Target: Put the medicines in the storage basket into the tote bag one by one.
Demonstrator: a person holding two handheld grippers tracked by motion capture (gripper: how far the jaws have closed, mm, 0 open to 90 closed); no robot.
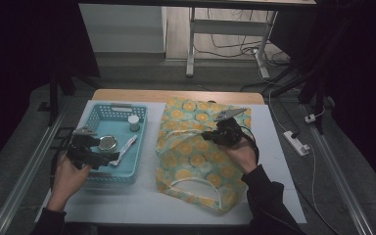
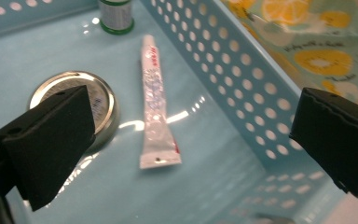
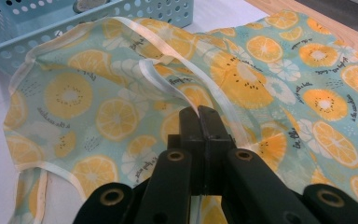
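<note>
A light blue basket [image 1: 92, 117] sits at the table's left with a white tube [image 1: 127, 147], a round metal tin [image 1: 107, 143] and a small white-capped bottle [image 1: 133, 122] inside. My left gripper [image 1: 111, 157] hovers over the basket's near end, open. In its own view the left gripper [image 2: 193, 98] has the tube [image 2: 156, 102] lying on the basket floor between the wide jaws, untouched, and the left jaw covers part of the tin [image 2: 103, 105]. My right gripper [image 1: 205, 134] is shut on the white-trimmed rim of a citrus-print cloth bag [image 1: 196, 152]. The right gripper [image 3: 199, 112] pinches that trim on the bag [image 3: 121, 116].
The bottle [image 2: 115, 16] stands at the basket's far end, and the perforated basket wall [image 2: 242, 84] lies between tube and bag. The bag's loop handle [image 1: 193, 183] rests near the table's front edge. A power strip [image 1: 296, 142] lies on the floor to the right.
</note>
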